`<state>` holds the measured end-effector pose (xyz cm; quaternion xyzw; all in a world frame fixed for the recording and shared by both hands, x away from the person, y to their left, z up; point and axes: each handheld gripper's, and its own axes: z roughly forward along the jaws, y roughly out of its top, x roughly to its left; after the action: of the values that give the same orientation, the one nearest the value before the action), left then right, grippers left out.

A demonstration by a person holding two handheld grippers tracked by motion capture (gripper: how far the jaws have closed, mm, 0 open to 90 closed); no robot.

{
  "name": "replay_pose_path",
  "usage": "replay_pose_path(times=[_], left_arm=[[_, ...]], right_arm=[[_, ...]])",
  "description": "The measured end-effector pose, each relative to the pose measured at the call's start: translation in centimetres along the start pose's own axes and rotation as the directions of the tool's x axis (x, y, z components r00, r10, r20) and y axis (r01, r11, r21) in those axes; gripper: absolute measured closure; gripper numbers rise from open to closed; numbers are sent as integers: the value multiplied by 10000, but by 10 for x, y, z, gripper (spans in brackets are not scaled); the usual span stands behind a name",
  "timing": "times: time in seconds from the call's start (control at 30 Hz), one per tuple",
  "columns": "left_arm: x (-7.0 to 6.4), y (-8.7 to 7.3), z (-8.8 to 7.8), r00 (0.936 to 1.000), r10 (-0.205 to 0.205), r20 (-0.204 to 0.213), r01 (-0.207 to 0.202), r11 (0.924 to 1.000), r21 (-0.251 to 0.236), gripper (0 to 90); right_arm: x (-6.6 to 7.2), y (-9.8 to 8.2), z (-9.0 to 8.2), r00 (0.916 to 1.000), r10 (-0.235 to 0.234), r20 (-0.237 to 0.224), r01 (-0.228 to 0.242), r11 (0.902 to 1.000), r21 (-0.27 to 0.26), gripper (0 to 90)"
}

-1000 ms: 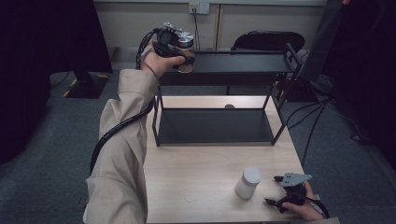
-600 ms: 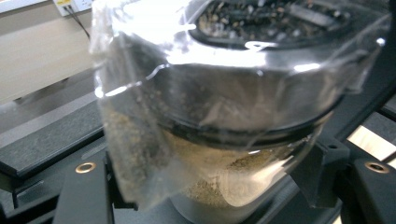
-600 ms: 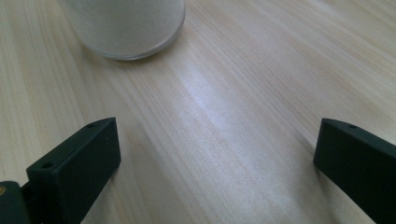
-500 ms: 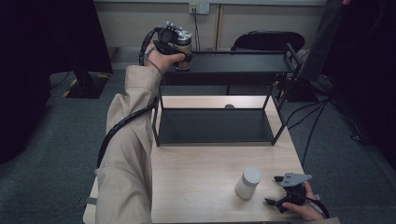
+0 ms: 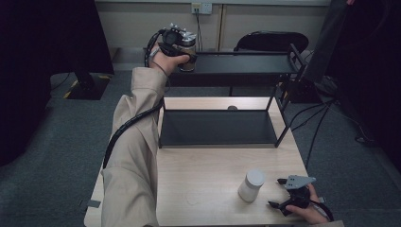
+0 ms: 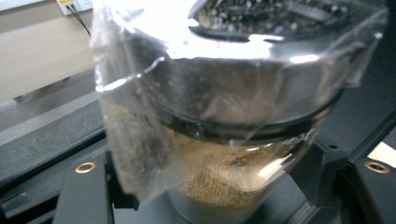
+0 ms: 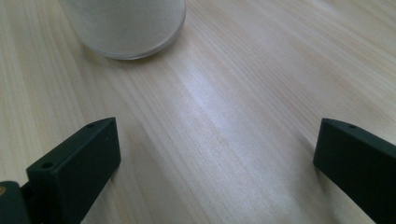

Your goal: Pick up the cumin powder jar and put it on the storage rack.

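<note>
High view: taking the black rack [image 5: 222, 127] as the landmark, the nearest thing is the right gripper [image 5: 289, 197], low on the wooden table [image 5: 208, 189] in front of the rack, its jaws standing wide apart with nothing between them. Just beside it, also in front of the rack, stands a white jar [image 5: 251, 185], untouched and upright; in the right gripper view that jar [image 7: 123, 25] sits ahead of the open jaws, clear of them. Beyond lies the rack's lower shelf [image 5: 217, 128], bare. Farthest off, at the left end of the rack's top shelf [image 5: 246, 64], the left gripper [image 5: 182, 42] is clamped on a glass jar [image 5: 186, 47] of brownish powder, wrapped in clear film. The left gripper view shows this jar [image 6: 224, 121] close up, gripped between the jaws, right at the dark shelf surface; whether its base already rests there I cannot tell. By my reading the job of stocking the rack is about half done: one jar is at its place but not yet released, and the white jar is yet to be picked up.
</note>
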<state>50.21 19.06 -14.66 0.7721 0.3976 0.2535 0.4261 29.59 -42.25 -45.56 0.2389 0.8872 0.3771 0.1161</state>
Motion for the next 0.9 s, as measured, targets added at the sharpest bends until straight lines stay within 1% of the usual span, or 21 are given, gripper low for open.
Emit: replay_pose_path(times=[0.13, 0.17, 0.47, 0.73, 0.8, 0.83, 0.9], left_arm=[[1, -4, 1, 9998, -209, -41, 208, 9997, -153, 307], [1, -4, 1, 9998, -175, -30, 175, 9997, -144, 307], [-2, -8, 1, 9994, -325, -151, 320, 9991, -283, 306], [-4, -9, 0, 9995, -210, -222, 204, 9994, -291, 302], [-5, -9, 0, 9995, -105, -304, 98, 9997, -227, 292], [-6, -9, -1, 9993, -117, -367, 110, 9998, -183, 275], [-7, -11, -1, 9987, -282, -421, 272, 9993, -238, 247]], right_arm=[[0, 0, 0, 10000, -1, 1, 1, 10000, -2, 0], [0, 0, 0, 10000, 1, 0, -1, 10000, -1, 0], [0, 0, 0, 10000, 3, 1, -3, 10000, 1, 0], [0, 0, 0, 10000, 2, 0, -2, 10000, 0, 0], [0, 0, 0, 10000, 0, 1, 0, 10000, 1, 0], [0, 0, 0, 10000, 3, 0, -3, 10000, 1, 0], [0, 0, 0, 10000, 2, 0, -2, 10000, 0, 0]])
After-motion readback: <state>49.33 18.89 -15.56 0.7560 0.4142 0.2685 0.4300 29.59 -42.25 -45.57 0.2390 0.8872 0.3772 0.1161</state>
